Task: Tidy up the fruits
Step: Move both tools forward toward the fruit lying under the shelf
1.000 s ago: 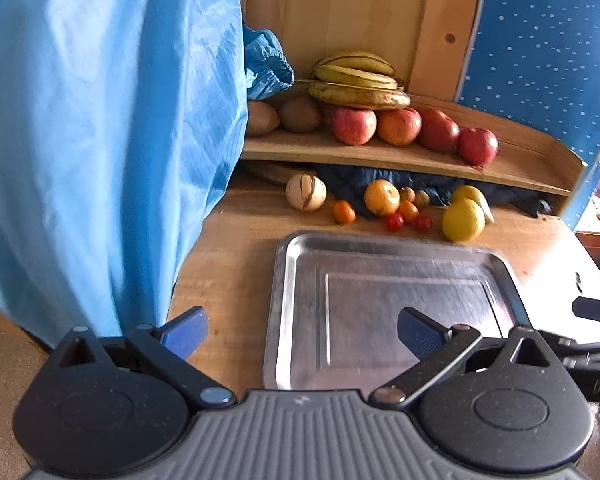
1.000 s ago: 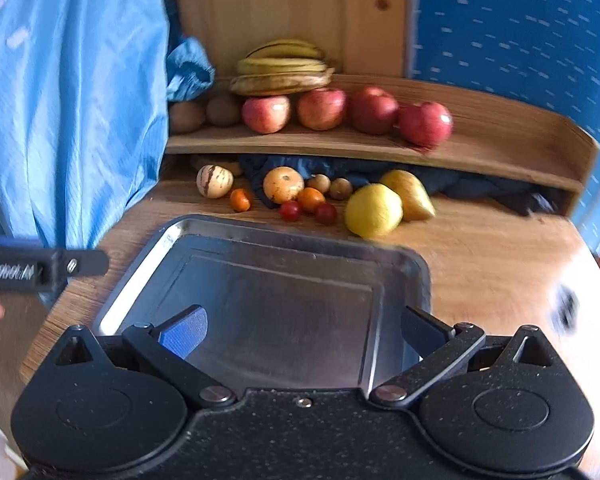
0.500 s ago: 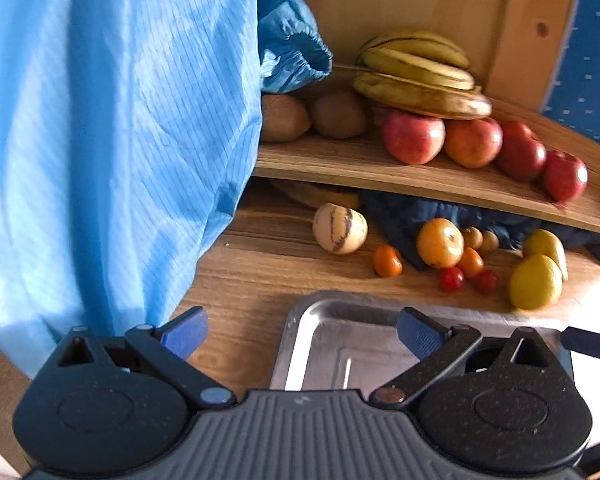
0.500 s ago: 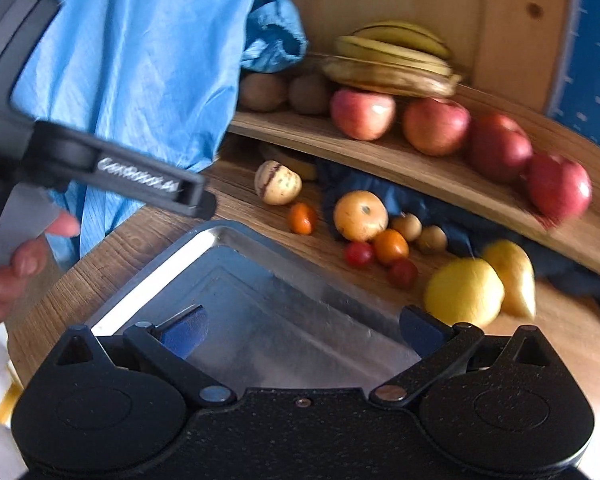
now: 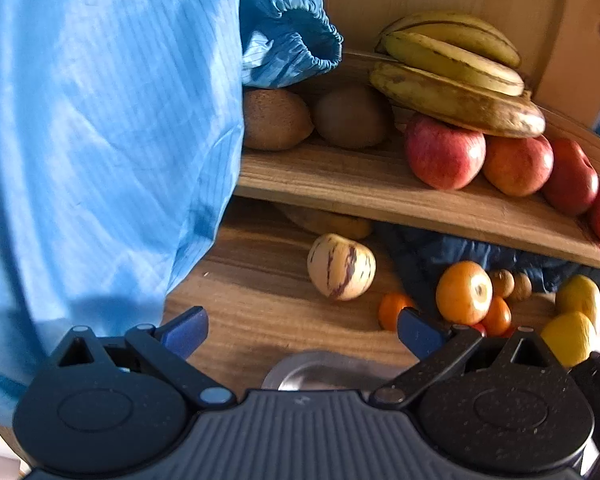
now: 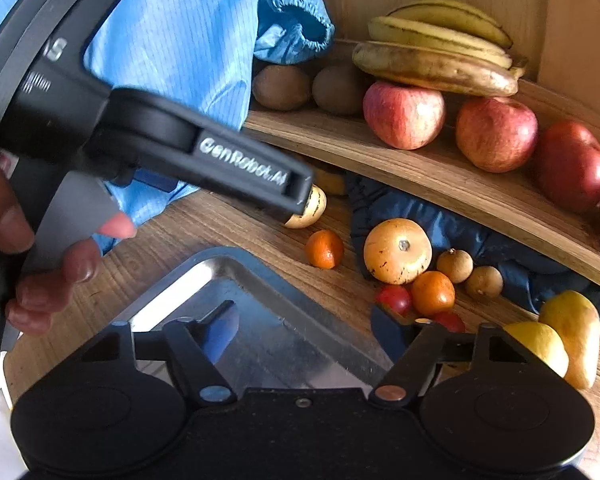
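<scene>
**A:** Okay, so where are we with the fruit? Both tools are over the near edge of the metal tray, which looks bare in the part I can see. The loose stuff sits on the worktop under the shelf: striped melon-looking fruit, a big orange-yellow one, small oranges, cherry tomatoes, two little brown round ones, a lemon and a pear. Bananas, apples and kiwis are already up on the shelf.

**B:** Left tool stands wide, nothing between its fingers, aimed roughly at the striped fruit. Right tool has just been narrowing its jaws, about halfway now, still nothing in them, only tray and worktop showing in the gap.

**A:** What worries me is the crowding. That cluster by the right tool is touching fruit to fruit, so I'd guess a finger coming in for one tomato nudges its neighbours and they roll, maybe under the shelf onto the dark cloth.

**B:** Yeah, and the two tools are close. The left one cuts right across the right camera's view, hiding part of the striped fruit. If both go for that zone they could knock each other. Also half-closed jaws look too narrow for the big round one.
</scene>
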